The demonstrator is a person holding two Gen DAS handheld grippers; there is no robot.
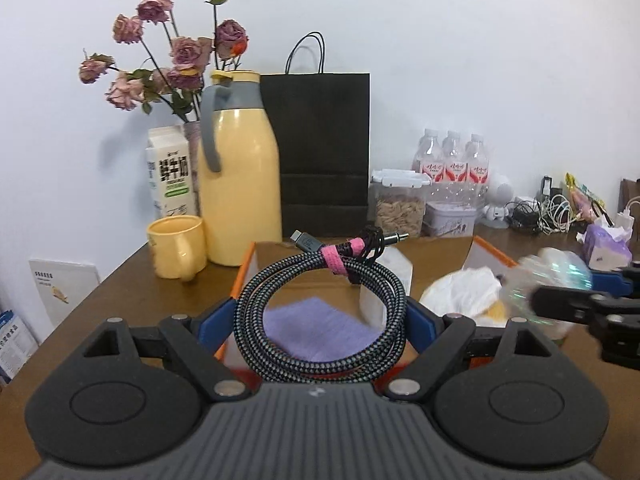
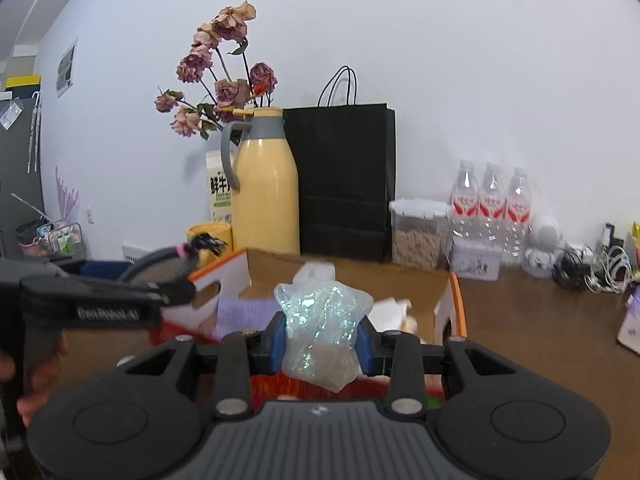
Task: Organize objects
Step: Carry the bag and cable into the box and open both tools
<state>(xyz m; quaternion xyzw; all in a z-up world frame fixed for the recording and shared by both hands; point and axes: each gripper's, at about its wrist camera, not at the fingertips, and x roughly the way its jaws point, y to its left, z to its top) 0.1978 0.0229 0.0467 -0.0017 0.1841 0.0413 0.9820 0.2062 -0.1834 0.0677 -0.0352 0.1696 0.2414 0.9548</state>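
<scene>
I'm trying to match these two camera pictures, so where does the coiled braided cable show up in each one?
Left wrist view: the coiled cable fills the lower centre, held between the left gripper pads.
Right wrist view: the cable shows at the left edge, partly hidden by that gripper.
Shared landmark: the yellow thermos jug beside the black paper bag.

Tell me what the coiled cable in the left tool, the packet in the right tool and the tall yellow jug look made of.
Coiled cable: woven fabric braid, black with pale flecks, matte; pink fabric strap around it.
Packet: thin clear plastic film, crinkled, with iridescent glitter; contents unclear.
Yellow jug: smooth, semi-gloss shell, plastic or coated metal; grey handle looks plastic.
</scene>
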